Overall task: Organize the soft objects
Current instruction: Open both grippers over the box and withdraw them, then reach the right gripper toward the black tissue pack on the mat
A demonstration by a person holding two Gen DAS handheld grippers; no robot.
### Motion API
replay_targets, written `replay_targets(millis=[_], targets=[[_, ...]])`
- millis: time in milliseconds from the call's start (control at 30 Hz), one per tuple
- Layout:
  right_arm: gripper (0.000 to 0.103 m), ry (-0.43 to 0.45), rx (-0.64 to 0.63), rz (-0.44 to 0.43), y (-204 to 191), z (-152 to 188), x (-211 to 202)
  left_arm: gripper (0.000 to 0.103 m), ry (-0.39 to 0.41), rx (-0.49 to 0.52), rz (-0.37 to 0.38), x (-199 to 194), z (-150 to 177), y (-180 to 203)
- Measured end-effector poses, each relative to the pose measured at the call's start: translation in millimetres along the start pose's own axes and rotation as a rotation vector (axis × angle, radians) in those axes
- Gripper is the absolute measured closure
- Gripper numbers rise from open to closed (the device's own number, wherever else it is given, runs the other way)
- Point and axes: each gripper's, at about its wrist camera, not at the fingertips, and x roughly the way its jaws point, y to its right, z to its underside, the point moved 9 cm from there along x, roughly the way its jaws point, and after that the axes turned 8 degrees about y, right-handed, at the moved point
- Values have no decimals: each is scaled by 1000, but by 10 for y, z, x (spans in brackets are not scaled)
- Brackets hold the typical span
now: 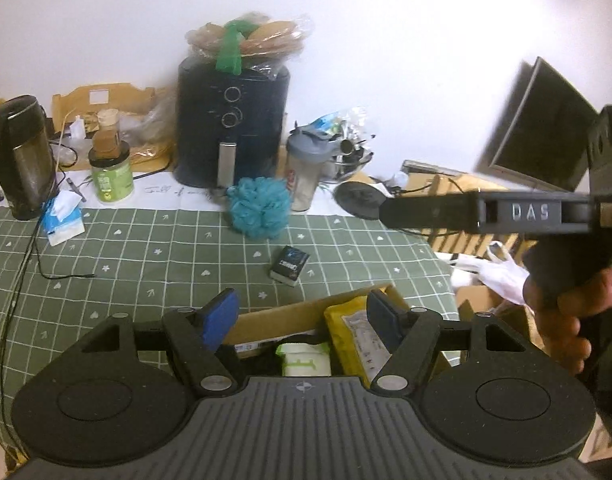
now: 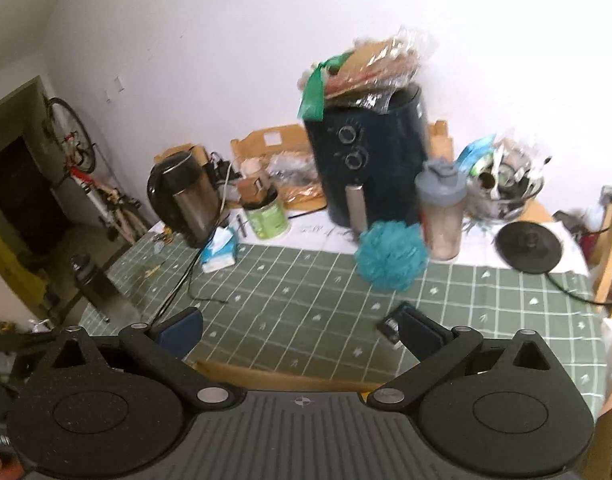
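Left wrist view: the left gripper point(image 1: 301, 322) hangs over a cardboard box point(image 1: 265, 320) at the near edge of the green checked tablecloth point(image 1: 145, 256); its blue-padded jaws stand apart with nothing between them. Inside the box lie a yellow packet point(image 1: 348, 340), leaning against the right-hand side, and beside it a white and green pack point(image 1: 303, 362); the rest of the interior is dark and cannot be made out. The right gripper point(image 1: 390, 210) enters from the right edge, carried by a hand point(image 1: 574, 304). Right wrist view: the right gripper point(image 2: 297, 332) has its jaws spread wide and empty above the far rim of the box point(image 2: 265, 372). The teal bath sponge point(image 2: 392, 254), the soft thing on the table, rests on the cloth just in front of the dark air fryer point(image 2: 370, 156) and beside a shaker bottle point(image 2: 444, 212) with a grey lid. A bag of bread point(image 2: 382, 68) sits on top of the fryer. A steel bowl point(image 2: 510, 192) behind the bottle is heaped with wrappers and small items too blurred to name. A green tub point(image 2: 267, 218) bears a smaller brown jar on its lid, near a kettle point(image 2: 183, 196) and a tissue pack point(image 2: 219, 254). A small dark box point(image 1: 289, 266) lies between sponge and cardboard box.
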Motion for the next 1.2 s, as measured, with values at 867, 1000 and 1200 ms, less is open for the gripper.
replay_targets(millis=[867, 1000, 1200], targets=[[0, -9, -106, 99, 91, -92, -257, 33, 45, -82, 45, 53, 47, -20], [0, 47, -136, 63, 173, -133, -369, 33, 68, -75, 17, 92, -66, 41], [0, 48, -84, 53, 456, -9, -451, 33, 82, -88, -48, 122, -163, 58]])
